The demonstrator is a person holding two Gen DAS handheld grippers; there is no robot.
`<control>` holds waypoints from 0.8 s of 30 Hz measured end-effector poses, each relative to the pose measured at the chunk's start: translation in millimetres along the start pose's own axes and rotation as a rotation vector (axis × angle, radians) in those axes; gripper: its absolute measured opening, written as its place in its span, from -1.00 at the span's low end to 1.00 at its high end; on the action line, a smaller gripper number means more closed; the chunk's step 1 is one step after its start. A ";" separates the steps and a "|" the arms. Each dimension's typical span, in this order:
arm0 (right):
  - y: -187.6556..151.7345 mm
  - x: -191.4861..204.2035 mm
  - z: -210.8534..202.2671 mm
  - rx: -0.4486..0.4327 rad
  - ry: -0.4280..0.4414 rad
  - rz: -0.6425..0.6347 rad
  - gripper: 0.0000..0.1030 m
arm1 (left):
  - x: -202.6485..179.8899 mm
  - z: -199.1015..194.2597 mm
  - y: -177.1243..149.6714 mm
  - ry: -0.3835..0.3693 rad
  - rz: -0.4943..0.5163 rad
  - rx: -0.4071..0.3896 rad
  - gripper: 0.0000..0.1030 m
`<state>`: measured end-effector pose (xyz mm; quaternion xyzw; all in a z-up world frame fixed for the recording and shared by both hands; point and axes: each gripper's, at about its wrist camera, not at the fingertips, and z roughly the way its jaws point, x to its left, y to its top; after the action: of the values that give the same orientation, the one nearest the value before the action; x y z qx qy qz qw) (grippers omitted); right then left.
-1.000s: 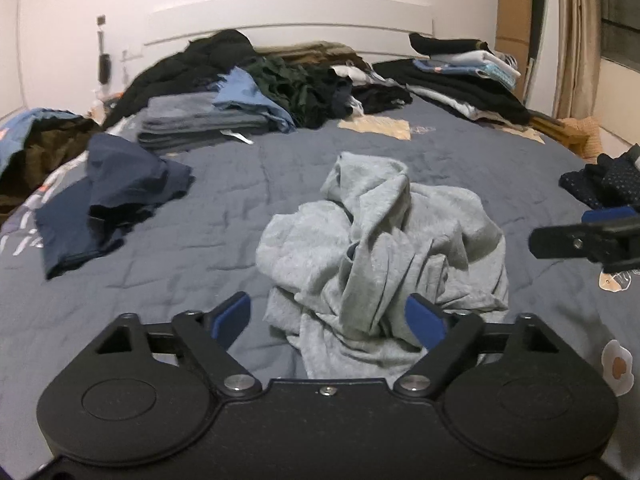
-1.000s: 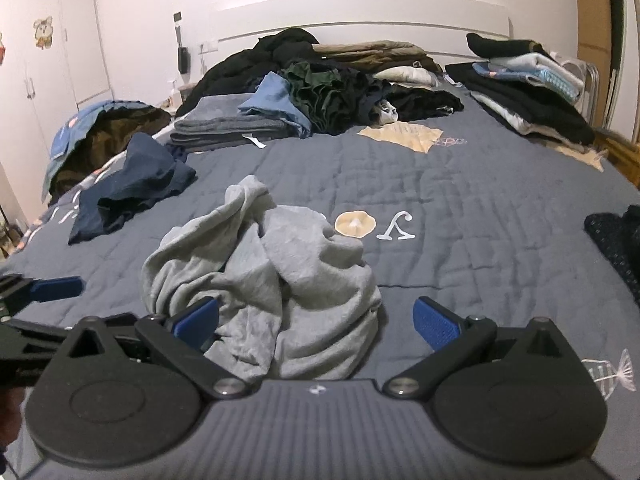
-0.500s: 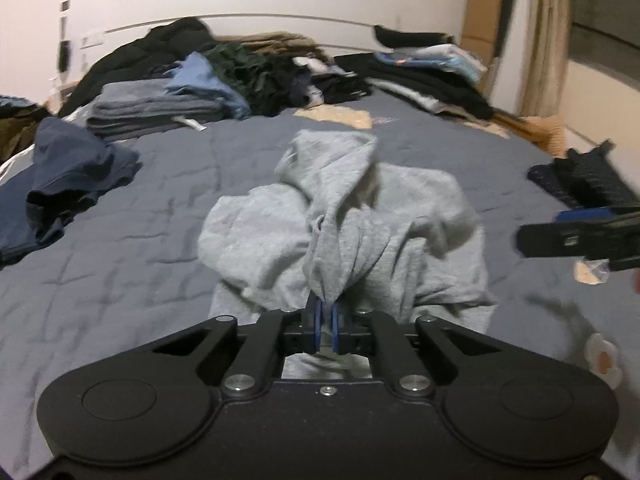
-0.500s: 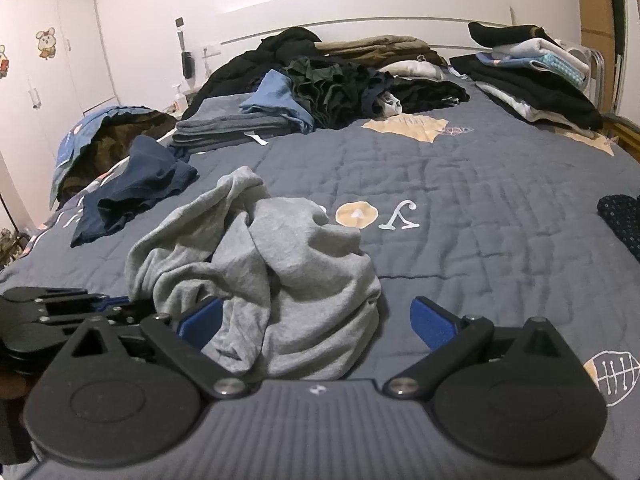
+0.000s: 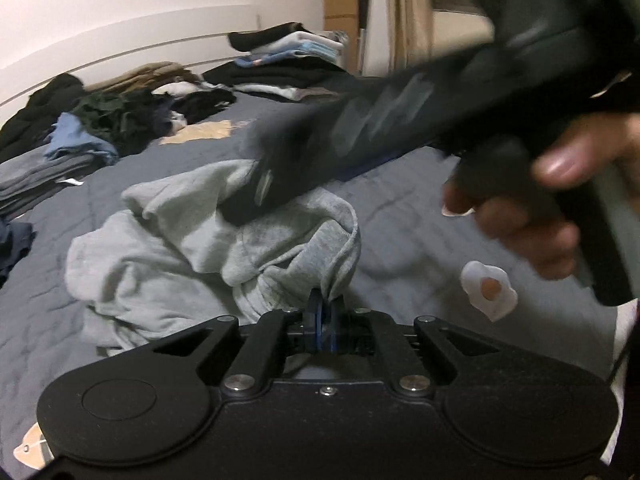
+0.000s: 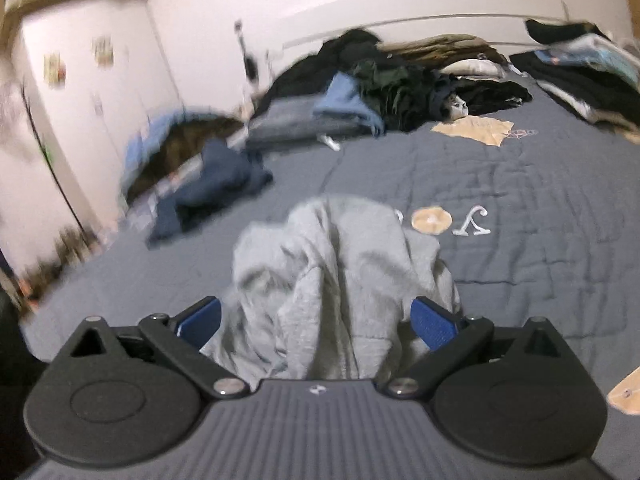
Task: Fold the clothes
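The right gripper (image 6: 316,322) has swung over the crumpled grey sweatshirt (image 5: 208,248), jaws wide apart and empty around a ridge; the left gripper (image 5: 322,314) pinches its edge. Seize a clean hem, not bunched layers.

Count, both views:

- Grey garment (image 5: 208,264), crumpled at bed centre: one.
- Grippers: two, left gripper (image 5: 322,320) and right gripper (image 6: 316,320).
- Hand (image 5: 560,200), at 3 o'clock in the left view: one.
- Navy garment (image 6: 208,188), at 10 o'clock in the right view: one.
- Piles of clothes along the headboard, 12 o'clock: number cannot be told.
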<state>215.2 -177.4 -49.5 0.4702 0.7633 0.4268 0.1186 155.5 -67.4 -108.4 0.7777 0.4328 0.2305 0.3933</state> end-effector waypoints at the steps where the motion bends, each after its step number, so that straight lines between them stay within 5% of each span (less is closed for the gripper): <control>1: -3.7 1.8 6.5 0.027 -0.022 -0.020 0.86 | -6.3 1.0 -1.0 -0.013 0.019 0.003 -0.92; 3: -9.9 -5.3 15.8 0.064 -0.020 0.009 0.14 | -12.0 3.0 -2.3 -0.033 0.039 0.010 -0.91; 4: -11.8 -10.7 19.7 0.081 -0.018 0.043 -0.52 | -9.7 3.5 -2.8 -0.044 0.034 0.013 -0.82; 5: -12.2 -15.5 20.5 0.081 -0.027 0.073 -0.80 | -6.6 3.7 -2.6 -0.055 0.030 0.017 -0.73; 7: -12.1 -22.2 17.7 0.064 -0.057 0.110 -0.82 | 0.2 1.5 -1.0 -0.076 0.027 0.010 -0.41; 11: -2.9 -35.7 -6.2 -0.014 -0.088 0.142 -0.84 | 18.6 -10.0 5.3 -0.093 0.020 -0.030 -0.12; 13: 3.1 -45.4 -20.9 -0.059 -0.104 0.161 -0.84 | 33.6 -16.7 8.0 -0.043 -0.012 -0.059 0.11; 24: 12.1 -97.1 -70.2 -0.197 -0.151 0.299 -0.85 | 122.1 -5.0 -7.2 0.170 -0.385 -0.027 0.25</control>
<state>233.2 -292.5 -19.0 0.5952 0.6283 0.4761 0.1561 211.9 41.3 -109.1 0.6530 0.6020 0.2216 0.4025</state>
